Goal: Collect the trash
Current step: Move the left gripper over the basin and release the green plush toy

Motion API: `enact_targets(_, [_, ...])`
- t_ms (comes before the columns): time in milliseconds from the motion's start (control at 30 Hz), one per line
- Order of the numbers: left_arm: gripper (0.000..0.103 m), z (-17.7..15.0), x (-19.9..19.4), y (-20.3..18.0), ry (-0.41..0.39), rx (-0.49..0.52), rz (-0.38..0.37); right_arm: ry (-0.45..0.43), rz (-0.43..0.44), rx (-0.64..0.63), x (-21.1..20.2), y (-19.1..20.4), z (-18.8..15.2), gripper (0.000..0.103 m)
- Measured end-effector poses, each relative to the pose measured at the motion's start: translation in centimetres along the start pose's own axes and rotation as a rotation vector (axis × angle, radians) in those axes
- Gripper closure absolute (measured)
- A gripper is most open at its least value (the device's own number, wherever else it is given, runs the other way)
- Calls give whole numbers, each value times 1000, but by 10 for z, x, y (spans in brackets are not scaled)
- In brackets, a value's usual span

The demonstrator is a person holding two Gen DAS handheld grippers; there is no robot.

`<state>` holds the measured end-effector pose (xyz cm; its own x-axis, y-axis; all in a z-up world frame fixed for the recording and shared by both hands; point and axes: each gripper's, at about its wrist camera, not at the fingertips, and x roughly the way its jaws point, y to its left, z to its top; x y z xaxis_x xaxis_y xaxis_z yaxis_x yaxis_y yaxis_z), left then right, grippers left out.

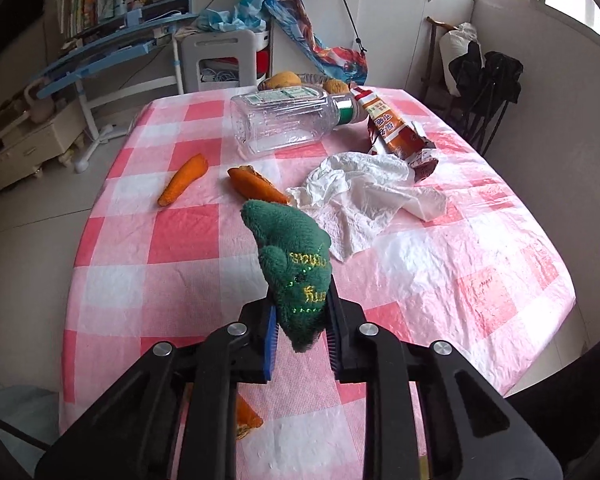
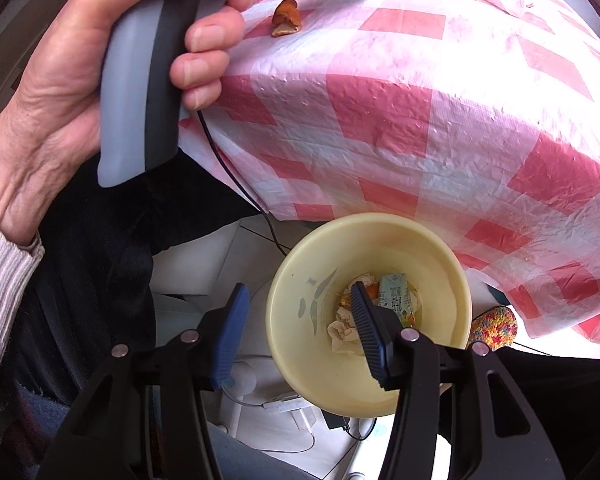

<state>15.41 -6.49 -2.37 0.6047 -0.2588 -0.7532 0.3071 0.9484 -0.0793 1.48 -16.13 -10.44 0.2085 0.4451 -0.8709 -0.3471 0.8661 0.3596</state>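
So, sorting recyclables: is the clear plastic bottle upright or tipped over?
Tipped over: the clear bottle lies on its side on the checked tablecloth.

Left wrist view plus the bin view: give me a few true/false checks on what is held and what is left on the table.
1. The left gripper is shut on the green cloth. True.
2. The plastic bottle stands upright. False: it lies on its side.
3. The right gripper holds a tissue. False: its jaws stand open and empty.
4. The yellow bin already holds trash. True.
5. The crumpled tissue lies on the checked tablecloth. True.
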Motion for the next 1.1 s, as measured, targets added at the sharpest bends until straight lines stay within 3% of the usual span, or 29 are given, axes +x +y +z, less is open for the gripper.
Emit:
enact_targets(200, [83,-22,-59,8,-49,-34,-67,-93,-16,13,-20,-2,4,52])
enact_targets(333, [83,-54,-86,8,-38,-40,-86,-225,-113,21,-46,-4,6,44])
enact_targets(467, [83,-89,-96,-3,19,-46,-123,-351,-174,71,-75,-13,6,41])
enact_targets(667, [83,-133,-96,-36,141,54,-158,-507,-221,154,-109,-27,2,39])
enact_targets(967, [75,-185,-77,-76,396,247,-153,-509,-203,170,-110,-32,2,36])
enact_targets(1033, [71,-188,-79,-76,399,254,-127,-506,-196,183,-108,-35,2,36])
enact_targets(1100, [53,-187,-84,-74,390,247,-137,-500,-190,195,-108,-37,3,36])
